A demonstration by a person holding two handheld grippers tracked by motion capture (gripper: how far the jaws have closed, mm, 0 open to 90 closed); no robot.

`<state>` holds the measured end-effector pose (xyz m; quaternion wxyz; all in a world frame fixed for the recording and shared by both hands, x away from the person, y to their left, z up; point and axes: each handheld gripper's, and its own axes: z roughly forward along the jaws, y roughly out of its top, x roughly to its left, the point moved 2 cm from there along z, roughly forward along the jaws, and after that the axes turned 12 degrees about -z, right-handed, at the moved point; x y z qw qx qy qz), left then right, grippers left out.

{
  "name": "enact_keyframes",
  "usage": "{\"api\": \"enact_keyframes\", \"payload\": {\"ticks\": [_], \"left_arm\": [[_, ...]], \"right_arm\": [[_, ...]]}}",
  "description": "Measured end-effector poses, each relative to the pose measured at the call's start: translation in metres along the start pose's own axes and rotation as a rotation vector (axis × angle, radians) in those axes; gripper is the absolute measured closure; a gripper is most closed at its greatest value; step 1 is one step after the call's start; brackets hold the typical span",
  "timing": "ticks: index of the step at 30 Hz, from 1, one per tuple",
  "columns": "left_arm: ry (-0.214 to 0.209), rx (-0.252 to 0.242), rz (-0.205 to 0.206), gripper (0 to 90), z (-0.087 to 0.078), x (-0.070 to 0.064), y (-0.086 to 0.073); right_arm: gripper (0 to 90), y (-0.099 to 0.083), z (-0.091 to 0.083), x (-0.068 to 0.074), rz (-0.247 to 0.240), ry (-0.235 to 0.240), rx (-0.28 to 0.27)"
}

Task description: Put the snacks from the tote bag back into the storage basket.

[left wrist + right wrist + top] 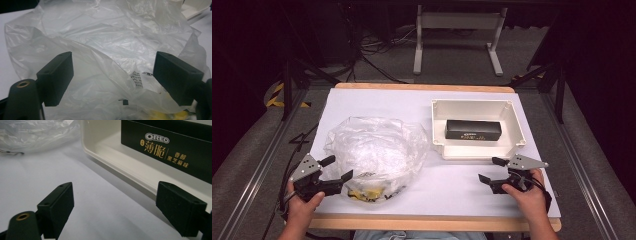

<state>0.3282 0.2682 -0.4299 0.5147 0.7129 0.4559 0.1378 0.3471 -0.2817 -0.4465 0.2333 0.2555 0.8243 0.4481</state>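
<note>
Table: white-topped table with a wooden edge (447,195), seen from the high view.
Box: long black cardboard box (473,130) printed "OREO" in white with gold Chinese characters beside and beneath it; it lies flat inside the tray.
Tray: shallow cream rectangular plastic tray (517,127) at the table's right half.
Bag: crumpled clear plastic bag (377,145) on the left half, with black printed text too small to read and something yellow inside near its front edge.
Left gripper (337,169): jaws spread apart, empty, at the bag's near left edge, bag film between them in the left gripper view.
Right gripper (492,169): jaws spread apart, empty, just before the tray's front wall.
</note>
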Motion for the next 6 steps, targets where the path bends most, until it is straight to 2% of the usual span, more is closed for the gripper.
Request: {"api": "enact_keyframes", "payload": {"ticks": [1, 3, 6], "left_arm": [[-0.008, 0.006, 0.003, 13.0, 0.0, 0.0002, 0.0], [-0.012, 0.0, -0.004, 11.9, -0.0007, 0.0007, -0.0002], [-0.02, -0.008, -0.012, 9.4, -0.0016, 0.0012, 0.0002]], "right_arm": [[17.6, -0.0005, 0.0007, -0.0003, -0.004, -0.018, 0.011], [17.3, -0.0021, 0.0021, -0.0028, 0.008, -0.064, 0.034], [16.7, -0.0041, 0.0028, -0.0036, 0.026, -0.077, 0.034]]}}
